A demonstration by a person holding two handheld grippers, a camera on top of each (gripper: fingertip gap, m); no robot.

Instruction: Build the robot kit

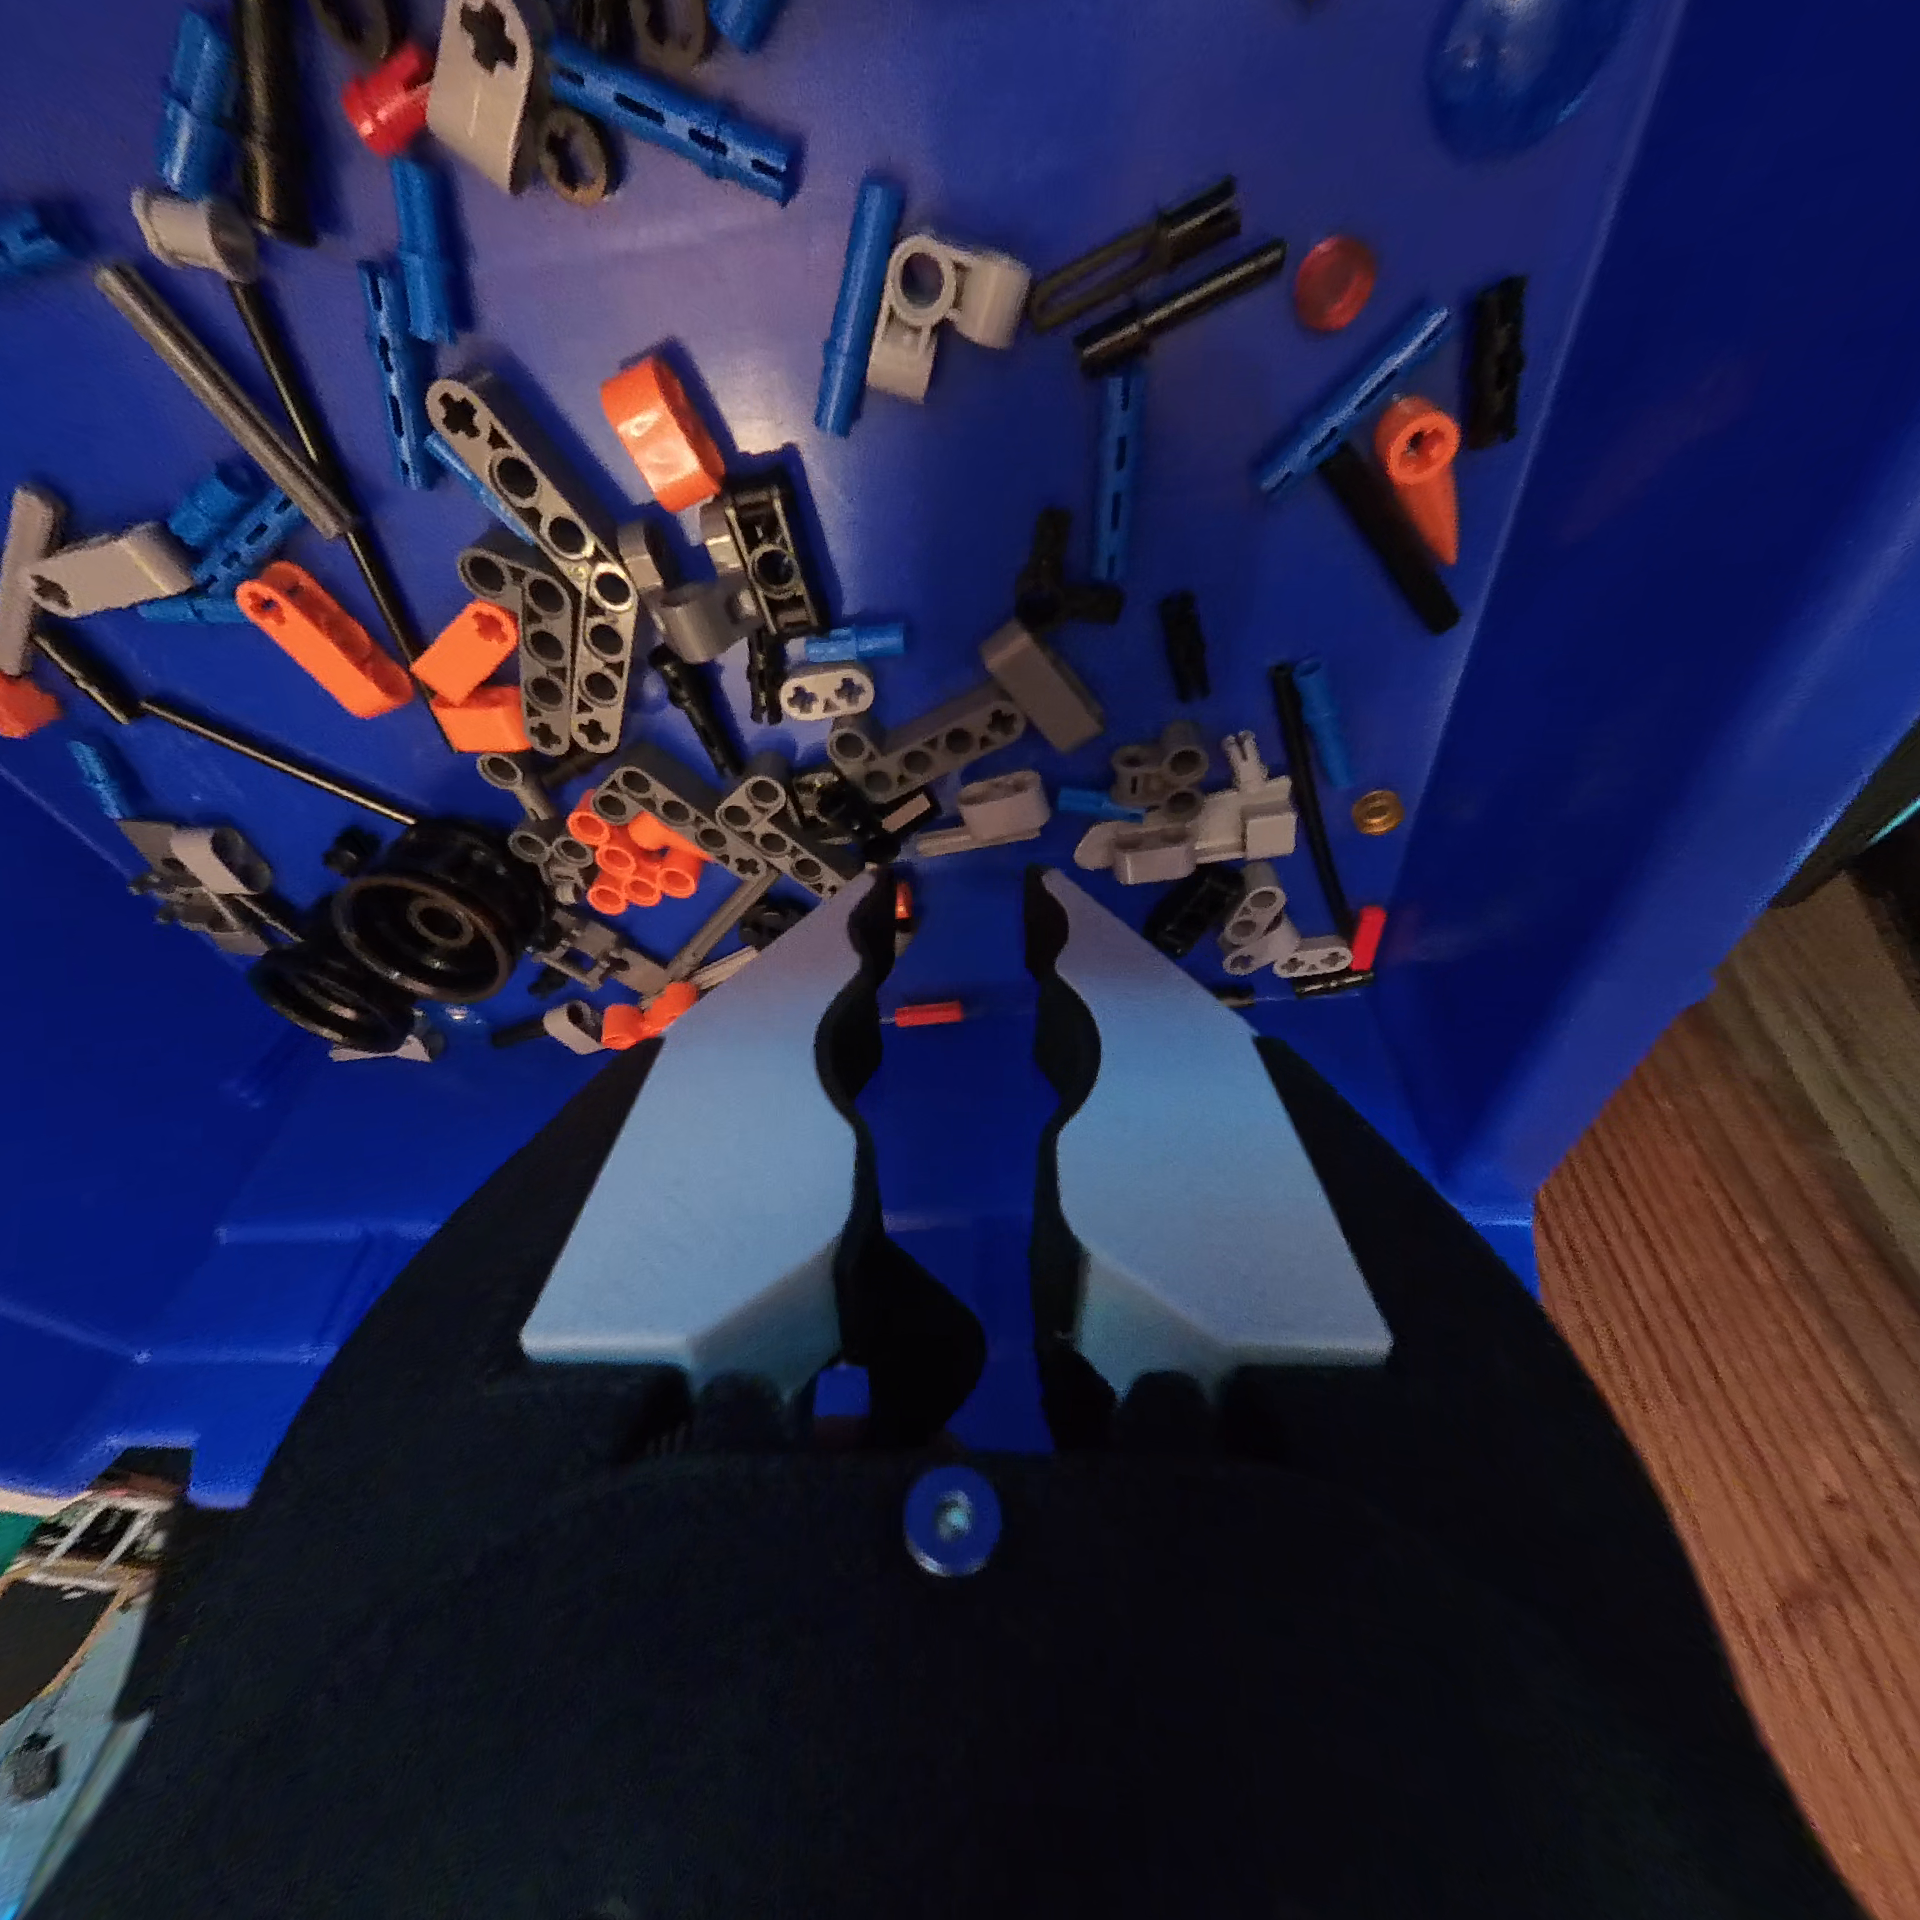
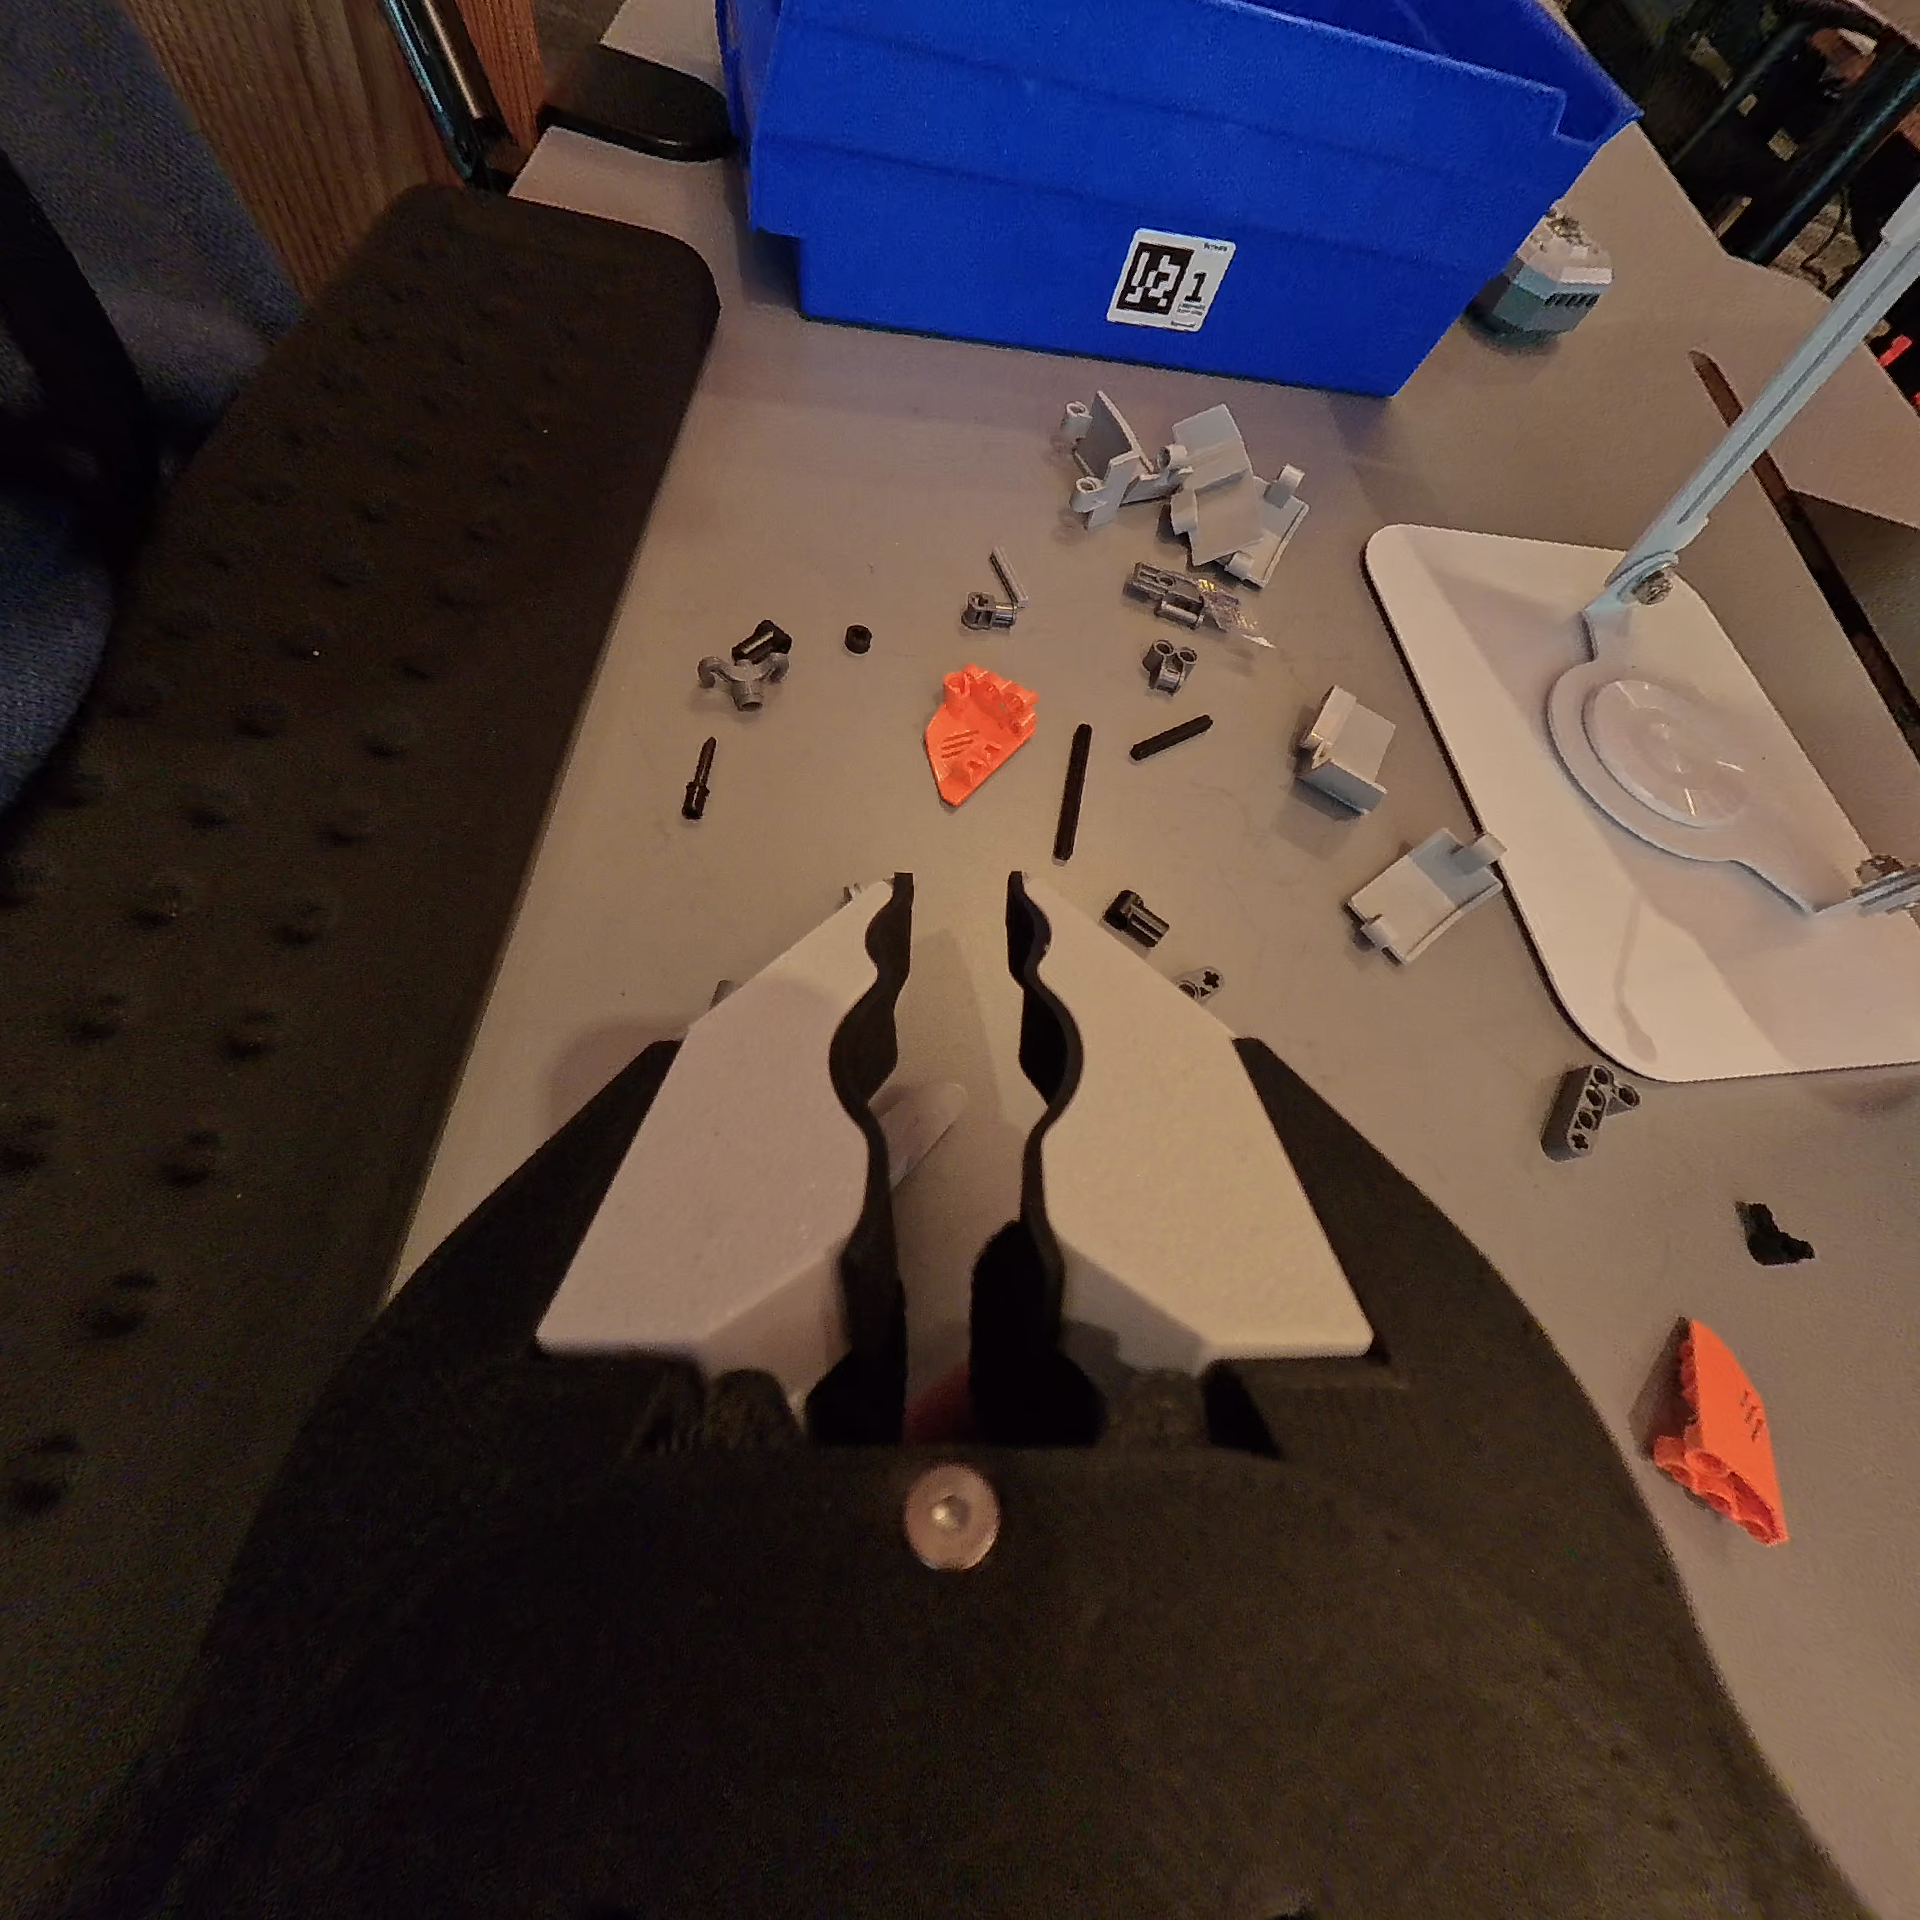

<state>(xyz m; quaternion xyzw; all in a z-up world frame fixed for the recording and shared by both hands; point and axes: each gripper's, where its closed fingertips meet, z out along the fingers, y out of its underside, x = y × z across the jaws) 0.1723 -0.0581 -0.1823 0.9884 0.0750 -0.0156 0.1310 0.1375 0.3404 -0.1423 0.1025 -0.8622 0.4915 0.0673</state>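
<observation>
- Toy building pieces (image 1: pixel 582 644) all over the floor of a blue bin (image 1: pixel 1662 520); left tongs (image 1: pixel 956 883) down inside it, jaws apart, nothing gripped, tips next to a small red pin (image 1: pixel 928 1014).
- Right tongs (image 2: pixel 961 883) over the grey desk (image 2: pixel 831 499), jaws apart and empty, orange piece (image 2: pixel 977 743) just ahead.

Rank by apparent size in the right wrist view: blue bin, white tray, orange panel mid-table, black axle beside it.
1. blue bin
2. white tray, though cut off by the frame edge, so its order against the bin is unsure
3. orange panel
4. black axle, longer than the panel but much thinner
</observation>
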